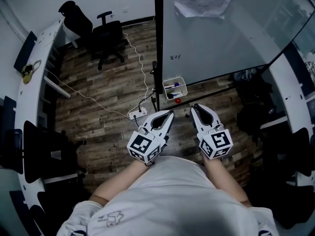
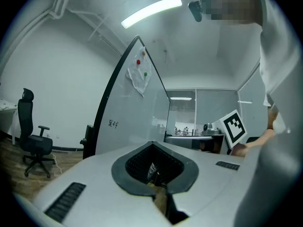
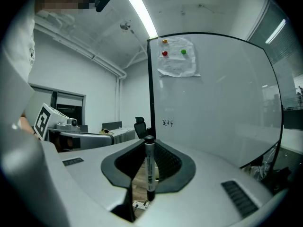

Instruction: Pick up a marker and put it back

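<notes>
Two tools sit close to my torso. My left tool (image 1: 170,113) has its ribbed dark pads pressed together. My right tool (image 1: 195,107) pinches a slim cylindrical marker (image 3: 150,169) upright, its label print too small to read. Beyond them, a small white tray (image 1: 174,88) sits at the foot of the glossy whiteboard (image 1: 221,38).

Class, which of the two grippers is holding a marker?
The right gripper: a marker stands upright, clamped between its jaws. The left gripper has its jaws closed on nothing.
</notes>
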`<action>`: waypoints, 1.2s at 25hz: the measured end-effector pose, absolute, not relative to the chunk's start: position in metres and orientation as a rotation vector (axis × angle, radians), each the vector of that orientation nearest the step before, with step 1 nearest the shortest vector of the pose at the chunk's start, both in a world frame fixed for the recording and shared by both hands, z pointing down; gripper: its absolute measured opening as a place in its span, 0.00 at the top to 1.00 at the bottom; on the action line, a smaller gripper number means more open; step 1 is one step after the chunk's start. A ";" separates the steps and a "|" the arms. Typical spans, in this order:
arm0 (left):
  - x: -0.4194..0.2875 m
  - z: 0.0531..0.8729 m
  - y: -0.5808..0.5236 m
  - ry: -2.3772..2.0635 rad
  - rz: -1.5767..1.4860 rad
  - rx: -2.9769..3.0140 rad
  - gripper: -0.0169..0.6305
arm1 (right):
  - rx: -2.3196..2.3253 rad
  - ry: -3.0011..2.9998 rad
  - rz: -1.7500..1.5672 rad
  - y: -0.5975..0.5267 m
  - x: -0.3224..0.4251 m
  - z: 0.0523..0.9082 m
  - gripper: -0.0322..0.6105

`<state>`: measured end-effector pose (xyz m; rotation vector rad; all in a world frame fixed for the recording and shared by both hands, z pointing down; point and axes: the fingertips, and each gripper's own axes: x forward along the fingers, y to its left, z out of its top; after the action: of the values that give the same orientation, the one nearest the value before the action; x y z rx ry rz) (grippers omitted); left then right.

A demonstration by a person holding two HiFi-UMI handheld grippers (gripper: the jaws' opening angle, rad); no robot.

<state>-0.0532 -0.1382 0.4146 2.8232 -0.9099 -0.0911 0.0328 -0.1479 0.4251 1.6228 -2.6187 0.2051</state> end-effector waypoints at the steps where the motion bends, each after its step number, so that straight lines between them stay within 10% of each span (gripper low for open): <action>1: -0.058 0.416 -0.143 -0.890 -0.082 2.825 0.97 | 1.644 -2.605 0.209 -0.153 0.029 0.426 0.84; 30: -0.071 0.439 -0.244 -0.767 0.050 2.802 0.97 | 1.812 -2.555 0.360 -0.268 0.039 0.456 0.84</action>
<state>-0.0709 -0.2438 0.4390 2.8016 -0.7670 0.0499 0.0389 -0.2678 0.4561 1.8124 -2.5545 0.3600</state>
